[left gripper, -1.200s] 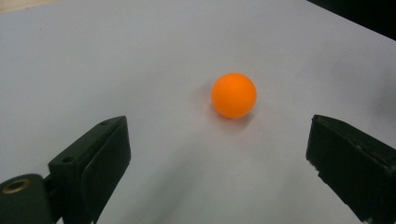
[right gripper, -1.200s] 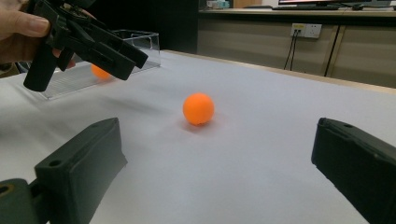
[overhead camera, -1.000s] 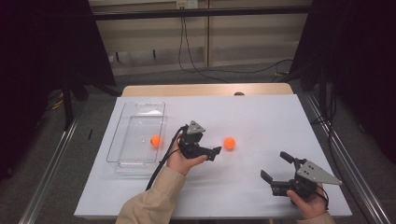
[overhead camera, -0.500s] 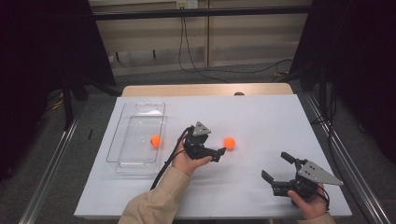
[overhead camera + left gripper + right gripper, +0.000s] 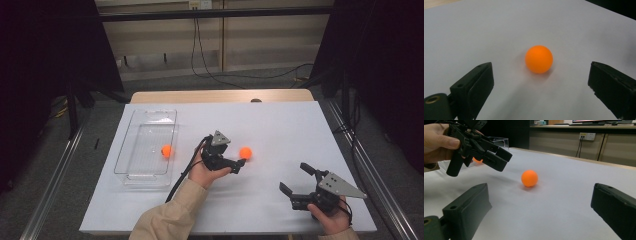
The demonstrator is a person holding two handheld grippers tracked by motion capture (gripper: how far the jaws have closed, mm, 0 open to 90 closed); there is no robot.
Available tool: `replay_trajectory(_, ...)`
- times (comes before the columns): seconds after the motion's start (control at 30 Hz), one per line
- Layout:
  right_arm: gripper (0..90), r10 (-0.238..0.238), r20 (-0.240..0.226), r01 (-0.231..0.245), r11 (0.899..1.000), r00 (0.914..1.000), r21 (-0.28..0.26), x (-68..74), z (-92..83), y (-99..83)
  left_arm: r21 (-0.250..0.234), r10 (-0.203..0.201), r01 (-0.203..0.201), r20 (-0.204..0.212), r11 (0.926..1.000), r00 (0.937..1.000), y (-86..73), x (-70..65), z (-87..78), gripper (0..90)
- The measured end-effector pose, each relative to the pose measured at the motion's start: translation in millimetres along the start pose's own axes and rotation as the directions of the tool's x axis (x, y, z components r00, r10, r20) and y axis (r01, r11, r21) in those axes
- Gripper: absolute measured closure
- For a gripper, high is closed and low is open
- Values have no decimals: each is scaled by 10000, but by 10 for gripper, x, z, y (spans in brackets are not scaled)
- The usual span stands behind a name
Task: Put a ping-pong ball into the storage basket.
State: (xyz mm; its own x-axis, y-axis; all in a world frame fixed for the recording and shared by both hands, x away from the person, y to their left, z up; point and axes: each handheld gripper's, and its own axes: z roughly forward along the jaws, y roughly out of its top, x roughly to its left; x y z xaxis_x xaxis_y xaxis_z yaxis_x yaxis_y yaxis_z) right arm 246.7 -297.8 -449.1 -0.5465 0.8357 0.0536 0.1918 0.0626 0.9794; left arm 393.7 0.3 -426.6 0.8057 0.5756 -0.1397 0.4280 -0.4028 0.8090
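Note:
An orange ball rests on the white table. My left gripper is just left of it, open and pointing at it; the ball lies just ahead of the jaws, untouched. The right gripper view shows that left gripper hovering above the table, held by a hand. A second orange ball lies inside a clear plastic tray. My right gripper stands open near the front right edge, nothing between its jaws.
The clear tray sits at the table's left, long side running front to back. A black cable trails from the left gripper toward the person. Dark frames and floor rails flank the table; a wooden edge runs along its far side.
My left gripper has edged a little to the right, closer to the loose ball. The right gripper and both balls have stayed put.

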Motion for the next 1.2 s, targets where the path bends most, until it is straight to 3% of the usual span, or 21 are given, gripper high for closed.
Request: replay_trajectory(1.2,17,10,18,-10,10000,10000,49,-8,1,-10,217,252,-247,-229,9995,9994,9,-14,238,67)
